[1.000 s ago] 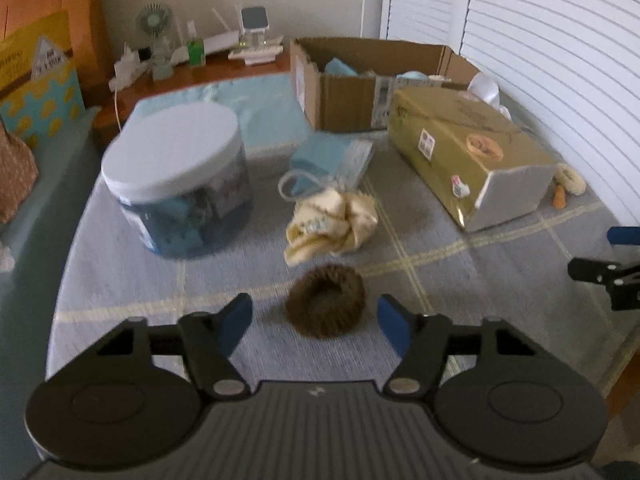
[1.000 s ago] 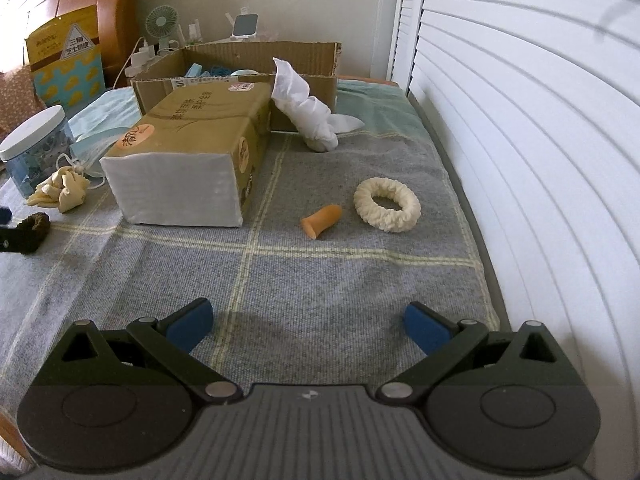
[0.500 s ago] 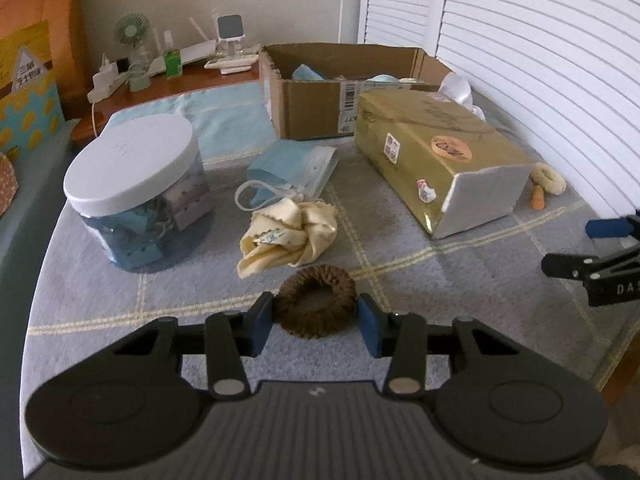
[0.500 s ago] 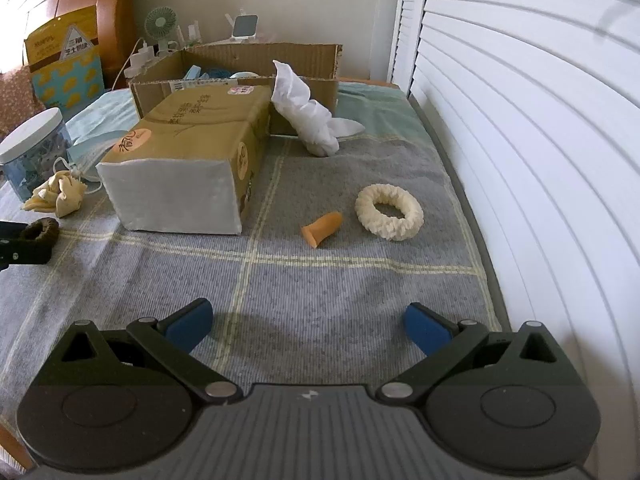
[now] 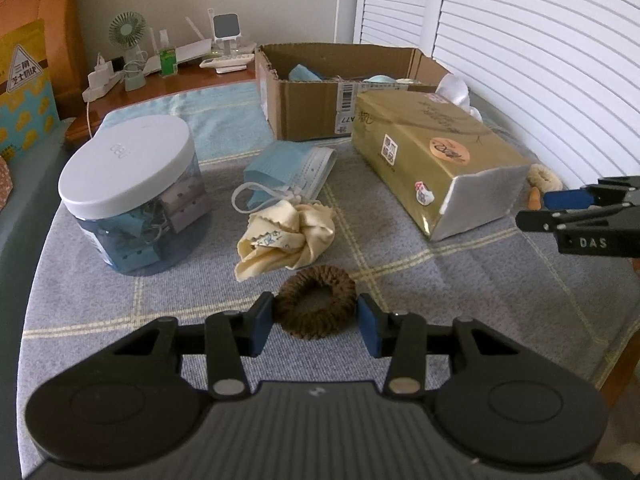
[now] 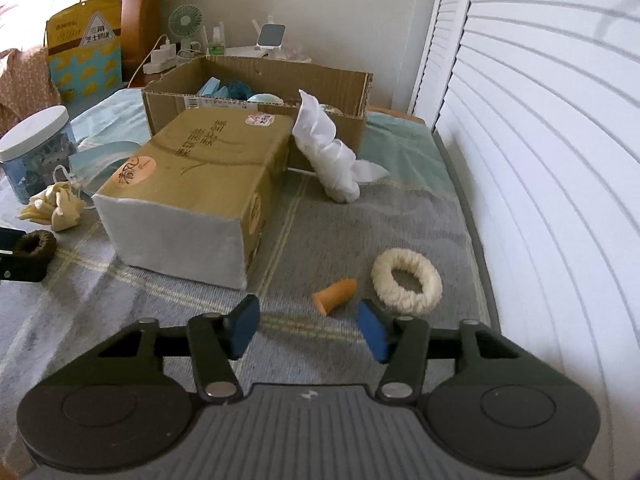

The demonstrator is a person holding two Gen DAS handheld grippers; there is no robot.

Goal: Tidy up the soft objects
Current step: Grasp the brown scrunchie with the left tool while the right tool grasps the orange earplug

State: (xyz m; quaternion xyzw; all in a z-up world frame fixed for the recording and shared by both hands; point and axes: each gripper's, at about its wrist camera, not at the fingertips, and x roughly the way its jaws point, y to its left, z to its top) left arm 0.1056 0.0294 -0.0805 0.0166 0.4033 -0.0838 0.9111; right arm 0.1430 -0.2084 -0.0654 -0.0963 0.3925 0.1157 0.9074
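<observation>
My left gripper [image 5: 316, 322] is shut on a brown scrunchie [image 5: 316, 307], its blue pads pressing both sides, low over the grey cloth; the scrunchie also shows in the right wrist view [image 6: 36, 245]. A crumpled cream cloth [image 5: 286, 236] and a blue face mask [image 5: 292, 174] lie just beyond it. My right gripper [image 6: 308, 330] is open, its pads either side of an orange earplug [image 6: 335, 294] that lies just ahead. A cream scrunchie [image 6: 406, 286] lies right of the earplug. A white tissue wad [image 6: 330, 160] leans on the cardboard box [image 6: 256, 80].
A gold tissue pack [image 6: 192, 196] lies mid-table. A lidded clip jar [image 5: 132, 196] stands at left. The open cardboard box [image 5: 340, 92] holds masks at the back. Shutters [image 6: 540, 160] run along the right. A fan [image 5: 128, 40] and gadgets stand on a far wooden shelf.
My left gripper closed on the brown scrunchie. My right gripper moved forward toward the earplug and its jaws narrowed.
</observation>
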